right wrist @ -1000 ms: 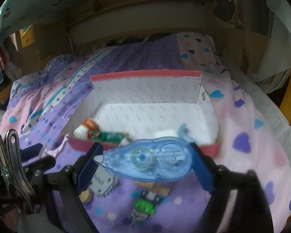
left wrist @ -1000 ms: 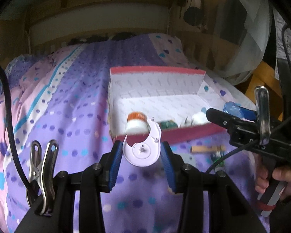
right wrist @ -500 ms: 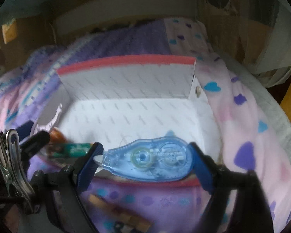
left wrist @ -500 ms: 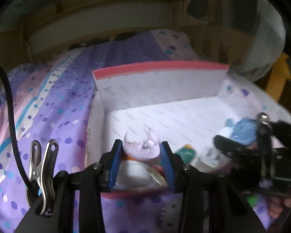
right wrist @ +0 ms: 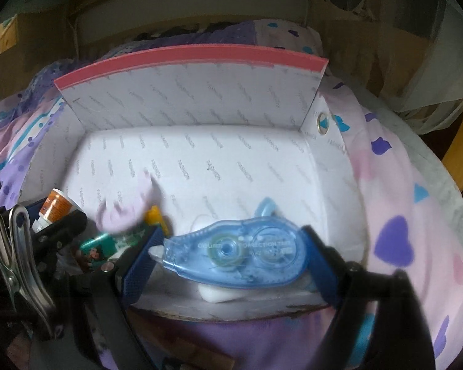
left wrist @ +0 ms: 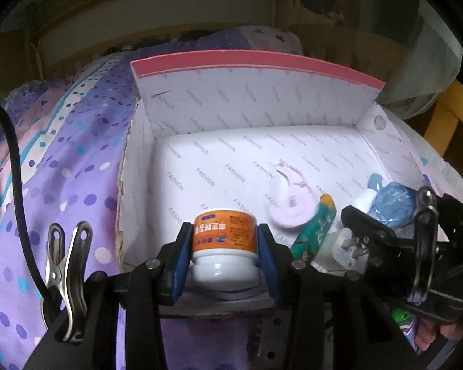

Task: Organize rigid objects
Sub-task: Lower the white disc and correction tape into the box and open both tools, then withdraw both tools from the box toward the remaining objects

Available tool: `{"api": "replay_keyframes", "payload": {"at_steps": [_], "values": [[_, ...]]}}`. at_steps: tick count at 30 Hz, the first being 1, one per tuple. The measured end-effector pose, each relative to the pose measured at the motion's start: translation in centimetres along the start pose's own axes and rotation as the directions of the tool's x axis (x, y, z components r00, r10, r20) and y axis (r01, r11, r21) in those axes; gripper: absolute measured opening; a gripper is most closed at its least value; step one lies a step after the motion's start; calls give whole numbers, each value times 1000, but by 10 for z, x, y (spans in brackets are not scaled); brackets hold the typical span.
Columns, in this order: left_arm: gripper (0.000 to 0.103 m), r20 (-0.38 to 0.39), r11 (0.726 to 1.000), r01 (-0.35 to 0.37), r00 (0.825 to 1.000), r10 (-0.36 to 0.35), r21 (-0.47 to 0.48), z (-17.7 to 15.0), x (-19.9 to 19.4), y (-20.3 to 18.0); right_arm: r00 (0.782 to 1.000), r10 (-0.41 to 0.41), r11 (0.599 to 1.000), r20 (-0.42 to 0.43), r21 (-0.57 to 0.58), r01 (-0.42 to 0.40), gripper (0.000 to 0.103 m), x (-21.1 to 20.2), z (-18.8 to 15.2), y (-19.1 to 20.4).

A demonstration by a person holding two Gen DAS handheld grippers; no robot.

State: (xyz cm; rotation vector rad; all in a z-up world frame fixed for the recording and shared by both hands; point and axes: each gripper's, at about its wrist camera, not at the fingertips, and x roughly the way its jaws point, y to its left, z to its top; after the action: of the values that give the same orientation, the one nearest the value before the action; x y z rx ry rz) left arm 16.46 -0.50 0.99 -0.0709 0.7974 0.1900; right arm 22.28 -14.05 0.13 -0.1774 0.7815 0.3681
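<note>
A white box with a pink rim lies open on the bed. My left gripper hangs over its near wall, open. Its blue pads flank an orange-labelled white jar that sits in the box beneath them. A pale pink plastic piece lies blurred on the box floor beyond, free of the jaws. My right gripper is shut on a blue correction tape dispenser, held flat just above the box's near right corner. The same dispenser shows in the left wrist view.
Also in the box are a green tube with an orange cap, a white plug and a light-blue piece. A purple dotted bedspread surrounds the box. A wooden clothespin lies on the cover in front of it.
Both grippers came forward and down over the box. The pink piece left the left jaws and now lies inside the box. The right gripper still holds the correction tape.
</note>
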Motion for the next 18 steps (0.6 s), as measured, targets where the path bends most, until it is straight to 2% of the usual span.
{"api": "replay_keyframes", "payload": {"at_steps": [13, 18], "values": [[45, 6, 1000, -13, 1000, 13, 3, -1, 0, -2, 1000, -2, 1000, 29, 6, 2, 90, -6, -6, 1], [66, 100, 998, -53, 993, 57, -36, -4, -21, 4, 996, -10, 1000, 85, -1, 10, 90, -19, -11, 3]]}}
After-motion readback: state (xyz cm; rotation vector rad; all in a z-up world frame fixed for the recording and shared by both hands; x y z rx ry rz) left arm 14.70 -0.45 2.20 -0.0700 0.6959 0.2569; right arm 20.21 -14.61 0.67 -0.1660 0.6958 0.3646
